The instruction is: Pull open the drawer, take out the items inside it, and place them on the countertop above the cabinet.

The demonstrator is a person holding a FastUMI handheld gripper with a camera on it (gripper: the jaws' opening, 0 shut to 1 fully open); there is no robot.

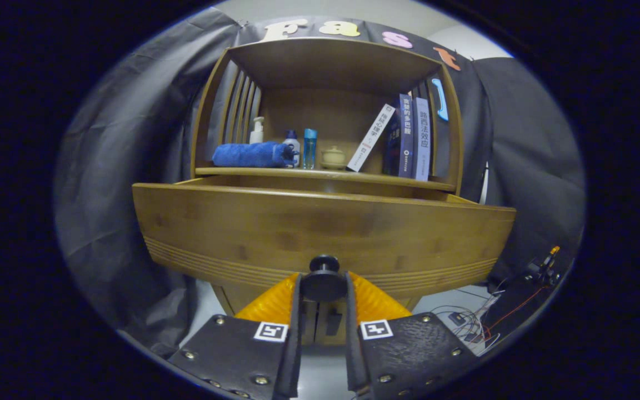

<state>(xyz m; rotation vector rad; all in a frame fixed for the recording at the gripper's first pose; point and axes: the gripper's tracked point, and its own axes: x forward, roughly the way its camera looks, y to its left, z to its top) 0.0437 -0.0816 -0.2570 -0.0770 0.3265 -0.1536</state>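
Gripper view, looking forward along the two fingers at a wooden cabinet. The jaws (324,289) are closed on the drawer's round dark knob (324,278), one finger pressing each side of it. The knob sits at the lower middle of the drawer front (320,233), a wide wooden panel that runs side to side just beyond the fingers. The drawer is already pulled out toward the camera; its open top edge stands forward of the counter (320,175) above it. From this low angle the drawer's inside is hidden, so its contents cannot be told. On the counter above the knob rest a rolled blue towel (250,154), small bottles (300,147), a small lidded jar (333,158) and leaning books (403,139). Any items lie above and behind the knob, so the jaws would likely have to let go and rise over the front panel.
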